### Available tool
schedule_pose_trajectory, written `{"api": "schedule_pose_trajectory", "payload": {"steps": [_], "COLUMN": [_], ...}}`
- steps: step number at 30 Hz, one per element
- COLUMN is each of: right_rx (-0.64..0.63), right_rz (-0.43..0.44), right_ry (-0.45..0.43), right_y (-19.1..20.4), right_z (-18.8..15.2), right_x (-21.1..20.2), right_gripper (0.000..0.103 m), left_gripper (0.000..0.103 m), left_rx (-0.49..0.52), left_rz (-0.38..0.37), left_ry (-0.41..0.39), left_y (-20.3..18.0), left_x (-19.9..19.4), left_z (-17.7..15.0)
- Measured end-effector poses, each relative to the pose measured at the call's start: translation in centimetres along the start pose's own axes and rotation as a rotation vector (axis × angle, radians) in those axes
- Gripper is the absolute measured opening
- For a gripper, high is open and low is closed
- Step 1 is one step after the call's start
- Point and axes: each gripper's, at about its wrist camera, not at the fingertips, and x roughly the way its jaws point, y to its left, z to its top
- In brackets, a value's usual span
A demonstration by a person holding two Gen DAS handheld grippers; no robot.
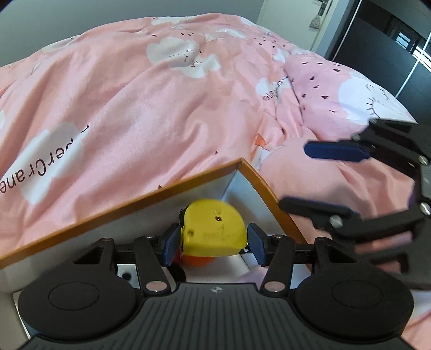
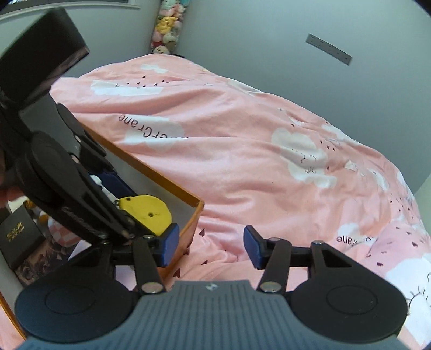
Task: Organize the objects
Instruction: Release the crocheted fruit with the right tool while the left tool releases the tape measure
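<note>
A yellow tape measure (image 1: 214, 231) sits between the blue pads of my left gripper (image 1: 214, 243), inside an orange-rimmed box (image 1: 150, 192) with white inner walls. The left pad touches it; a small gap shows at the right pad. An orange object (image 1: 198, 261) lies under it. In the right wrist view the tape measure (image 2: 148, 212) shows in the box's far corner (image 2: 198, 212) with the left gripper above it. My right gripper (image 2: 210, 246) is open and empty over the pink duvet, just right of the box. It also shows in the left wrist view (image 1: 323, 180).
The box lies on a bed with a pink cloud-print duvet (image 1: 161, 102). A pillow (image 1: 350, 88) lies at the right. A black box with gold print (image 2: 20, 239) and other items lie in the box's near end. Plush toys (image 2: 165, 24) stand by the far wall.
</note>
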Motion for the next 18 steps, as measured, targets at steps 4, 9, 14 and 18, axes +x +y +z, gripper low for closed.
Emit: {"api": "schedule_pose_trajectory", "payload": {"steps": [4,9,14,18], "right_rx": [0.03,0.051,0.081,0.08], "right_rz": [0.027,0.035,0.057,0.065], "right_ry": [0.005,0.007,0.017,0.014], "right_y": [-0.2,-0.3,0.0,0.6], "right_z": [-0.2,-0.5,-0.5,-0.4], "right_x": [-0.2,-0.3,-1.0,-2.1], "right_gripper": [0.055,0.056,0.056,0.056], "left_gripper": [0.063,0.063,0.063,0.071], "left_rx": [-0.08,-0.097,-0.102,-0.093], "left_rz": [-0.069,-0.068,-0.057,-0.026], "left_ry": [-0.001,-0.016,-0.052,-0.118], "left_y": [0.9,0.9,0.8,0.2], "left_x": [0.3,-0.7,-3.0,-5.6], "left_z": [0.3,0.2,-0.7,-1.8]}}
